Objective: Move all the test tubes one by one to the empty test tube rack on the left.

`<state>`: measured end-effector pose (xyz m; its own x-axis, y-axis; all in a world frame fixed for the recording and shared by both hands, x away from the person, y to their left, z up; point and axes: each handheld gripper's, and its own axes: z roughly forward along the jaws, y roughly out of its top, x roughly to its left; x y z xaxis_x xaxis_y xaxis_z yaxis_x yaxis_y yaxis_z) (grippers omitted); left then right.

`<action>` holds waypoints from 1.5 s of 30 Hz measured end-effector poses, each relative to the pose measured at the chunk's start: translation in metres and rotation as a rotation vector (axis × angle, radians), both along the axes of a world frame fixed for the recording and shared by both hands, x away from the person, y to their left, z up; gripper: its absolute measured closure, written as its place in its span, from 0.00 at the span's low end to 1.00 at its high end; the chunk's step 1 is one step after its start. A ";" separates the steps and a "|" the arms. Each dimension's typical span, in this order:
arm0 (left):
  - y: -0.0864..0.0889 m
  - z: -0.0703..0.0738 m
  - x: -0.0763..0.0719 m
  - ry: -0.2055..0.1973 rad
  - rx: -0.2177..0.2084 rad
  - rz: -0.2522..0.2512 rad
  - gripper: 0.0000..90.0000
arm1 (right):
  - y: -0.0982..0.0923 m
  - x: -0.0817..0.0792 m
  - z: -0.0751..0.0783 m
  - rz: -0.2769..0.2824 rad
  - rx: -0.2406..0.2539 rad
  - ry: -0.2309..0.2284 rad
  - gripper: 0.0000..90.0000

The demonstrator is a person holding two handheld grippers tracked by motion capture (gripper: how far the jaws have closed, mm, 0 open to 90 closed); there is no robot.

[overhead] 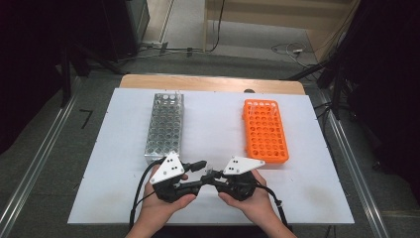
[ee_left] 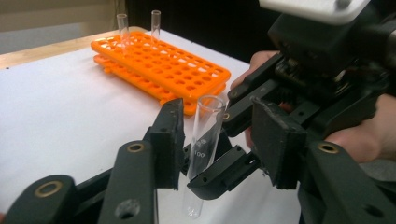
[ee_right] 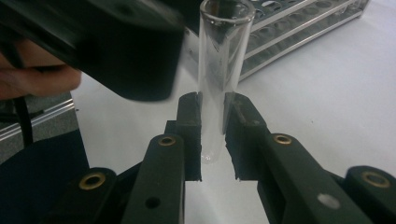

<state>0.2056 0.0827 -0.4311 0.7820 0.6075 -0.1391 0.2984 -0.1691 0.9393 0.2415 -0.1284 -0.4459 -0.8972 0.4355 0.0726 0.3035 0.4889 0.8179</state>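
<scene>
— So, what sits on the white counter [overhead: 119, 188]?
— A grey metal tube rack [overhead: 165, 126] toward the far left, an orange plastic tube rack [overhead: 266, 130] toward the far right.
— And by the near edge?
— The right hand-held gripper [ee_right: 212, 135] clamps a clear glass test tube [ee_right: 219, 70] upright. The left hand-held gripper [ee_left: 217, 140] has its jaws either side of that tube, not pressing.
</scene>
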 end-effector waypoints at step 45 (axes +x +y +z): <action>0.024 0.008 0.013 -0.016 0.032 0.085 0.85 | -0.023 0.006 0.002 0.026 0.035 -0.012 0.07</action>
